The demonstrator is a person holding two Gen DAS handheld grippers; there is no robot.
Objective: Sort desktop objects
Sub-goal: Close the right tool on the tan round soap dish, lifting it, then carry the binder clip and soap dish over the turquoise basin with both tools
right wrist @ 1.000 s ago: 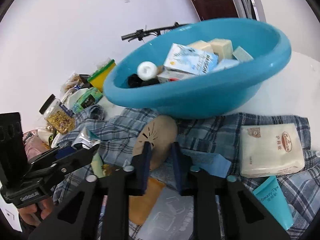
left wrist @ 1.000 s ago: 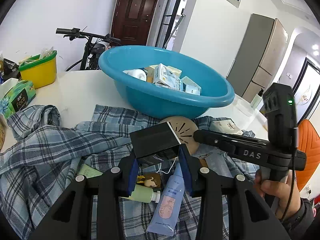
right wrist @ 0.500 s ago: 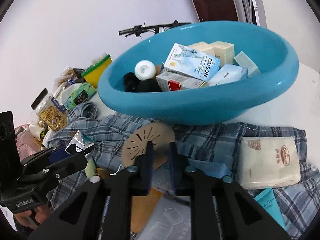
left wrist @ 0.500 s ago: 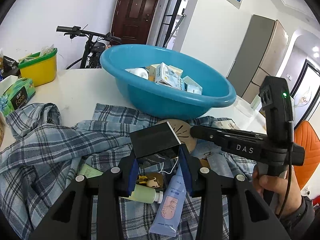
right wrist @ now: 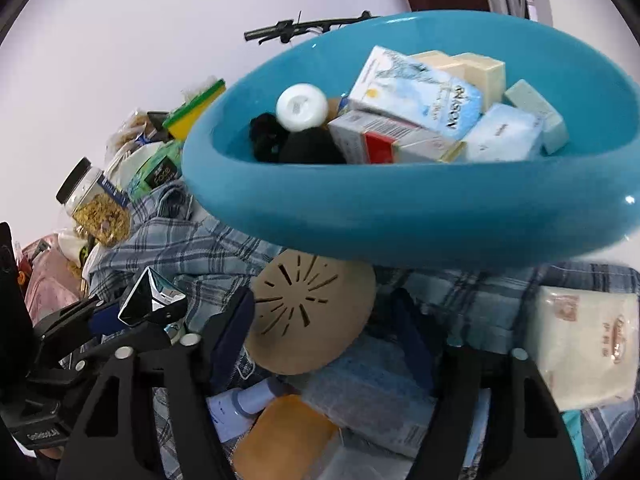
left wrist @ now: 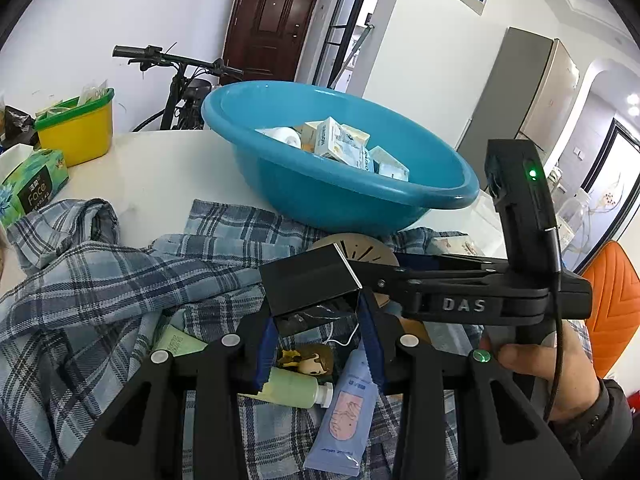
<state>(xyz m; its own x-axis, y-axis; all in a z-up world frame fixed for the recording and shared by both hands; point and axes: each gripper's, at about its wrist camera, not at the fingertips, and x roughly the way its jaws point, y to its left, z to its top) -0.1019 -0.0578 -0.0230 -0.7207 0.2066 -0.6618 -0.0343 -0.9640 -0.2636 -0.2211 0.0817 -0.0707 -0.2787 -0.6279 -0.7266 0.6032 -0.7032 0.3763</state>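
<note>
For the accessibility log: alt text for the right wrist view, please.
The right hand-held gripper stands open over a tan round slotted disc that lies on a plaid cloth just in front of a blue basin filled with small boxes. At far left, the left hand-held gripper holds a shiny black box.

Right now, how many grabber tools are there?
2. The left tool is shut on a black box; the right tool, jaws just opening, nothing gripped, hangs over the tan disc. No others show.
</note>
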